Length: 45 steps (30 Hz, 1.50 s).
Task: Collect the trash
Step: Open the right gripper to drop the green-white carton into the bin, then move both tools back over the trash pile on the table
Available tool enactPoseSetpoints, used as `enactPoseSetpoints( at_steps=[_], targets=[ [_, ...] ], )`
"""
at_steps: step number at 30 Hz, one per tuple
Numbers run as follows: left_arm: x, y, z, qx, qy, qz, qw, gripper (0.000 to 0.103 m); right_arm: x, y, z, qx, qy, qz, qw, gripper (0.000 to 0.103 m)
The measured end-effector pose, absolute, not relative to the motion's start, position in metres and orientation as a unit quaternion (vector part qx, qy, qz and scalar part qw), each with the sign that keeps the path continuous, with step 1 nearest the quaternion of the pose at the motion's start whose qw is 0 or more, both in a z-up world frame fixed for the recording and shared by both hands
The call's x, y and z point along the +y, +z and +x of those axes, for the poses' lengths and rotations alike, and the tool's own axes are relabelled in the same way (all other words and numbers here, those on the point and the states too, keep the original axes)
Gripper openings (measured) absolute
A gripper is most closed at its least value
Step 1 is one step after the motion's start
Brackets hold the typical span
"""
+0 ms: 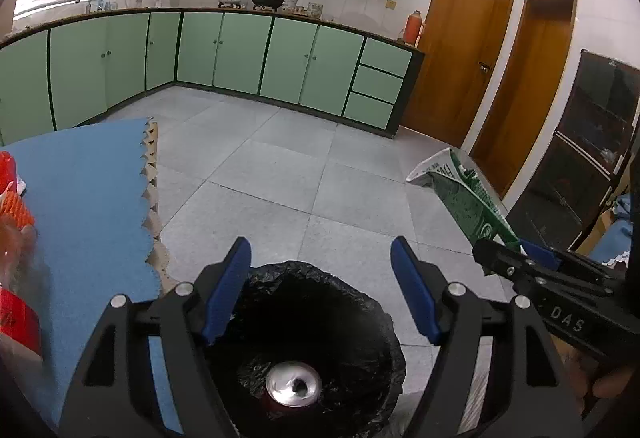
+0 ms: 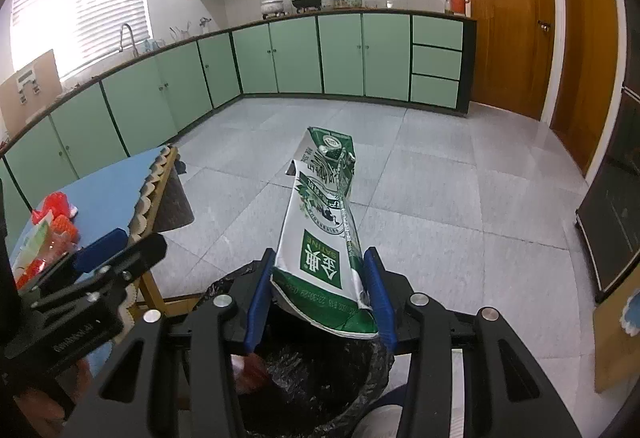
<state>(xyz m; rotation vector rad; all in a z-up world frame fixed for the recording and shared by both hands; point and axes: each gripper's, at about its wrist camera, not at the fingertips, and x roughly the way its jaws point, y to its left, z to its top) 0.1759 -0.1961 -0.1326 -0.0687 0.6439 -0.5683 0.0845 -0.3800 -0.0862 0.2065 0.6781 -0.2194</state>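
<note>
The right hand-held gripper (image 2: pixel 320 294) clamps a flattened milk carton (image 2: pixel 324 222) pointing up-frame, while the left hand-held gripper (image 1: pixel 320 290) gapes empty over the bin (image 1: pixel 360 318).

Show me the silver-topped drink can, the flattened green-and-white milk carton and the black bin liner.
silver-topped drink can (image 1: pixel 293 385): left wrist view, its shiny top.
flattened green-and-white milk carton (image 2: pixel 320 234): right wrist view, mid-body.
black bin liner (image 1: pixel 360 302): left wrist view, crinkled rim.
</note>
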Motion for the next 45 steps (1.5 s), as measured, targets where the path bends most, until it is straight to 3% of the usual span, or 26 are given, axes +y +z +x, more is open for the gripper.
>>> enactPoseSetpoints(
  at_steps=[11,13,24,28,38,45],
  targets=[
    [-0.158,-0.1,0.171,0.275,-0.218,-0.02,0.936,0.078,-0.365,-0.108,0.097,0.366,-0.083,0.096,0.922,0.047],
    [-0.151,-0.098,0.17,0.274,-0.211,-0.022,0.938,0.078,-0.36,-0.112,0.102,0.376,-0.079,0.092,0.919,0.058],
    [-0.118,-0.068,0.138,0.246,-0.191,-0.008,0.95,0.087,-0.338,-0.091,0.095,0.347,-0.08,0.081,0.931,0.086],
    [-0.081,-0.052,0.118,0.226,-0.16,-0.01,0.961,0.089,-0.318,-0.079,0.094,0.334,-0.063,0.075,0.937,0.092],
    [0.038,-0.038,0.073,0.205,-0.014,-0.015,0.979,0.089,-0.215,-0.053,0.101,0.3,0.046,0.061,0.951,0.093],
    [0.107,-0.05,0.054,0.219,0.069,-0.012,0.973,0.089,-0.137,-0.05,0.109,0.298,0.121,0.065,0.945,0.088]
  ],
)
